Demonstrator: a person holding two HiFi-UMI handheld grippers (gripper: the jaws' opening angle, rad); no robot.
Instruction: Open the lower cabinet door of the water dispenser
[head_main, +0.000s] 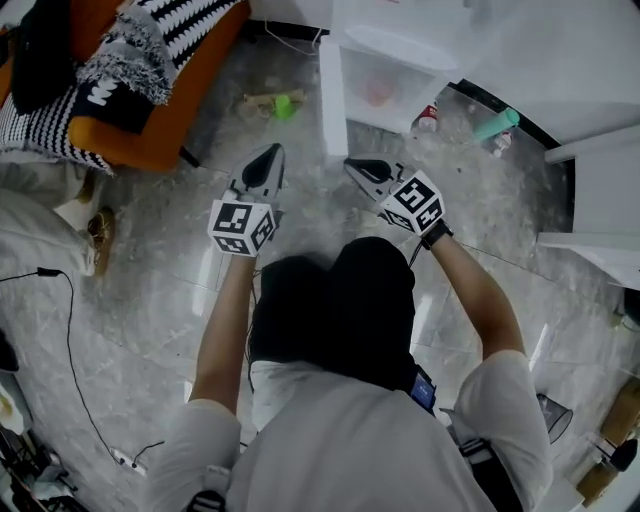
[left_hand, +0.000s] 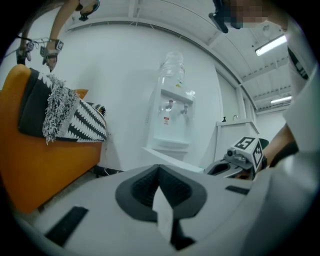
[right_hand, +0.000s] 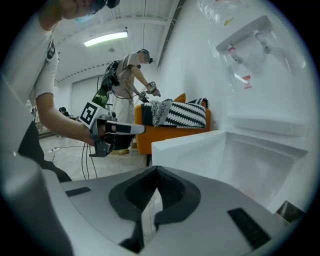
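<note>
Head view: cabinet door stands open, jutting straight out from water dispenser.

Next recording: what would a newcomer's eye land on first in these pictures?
The white water dispenser stands against the wall, and its lower cabinet door is swung wide open. To its left is an orange sofa draped with a black-and-white striped throw. In front of the open cabinet, the left gripper and right gripper hang side by side, both shut on nothing.
</note>
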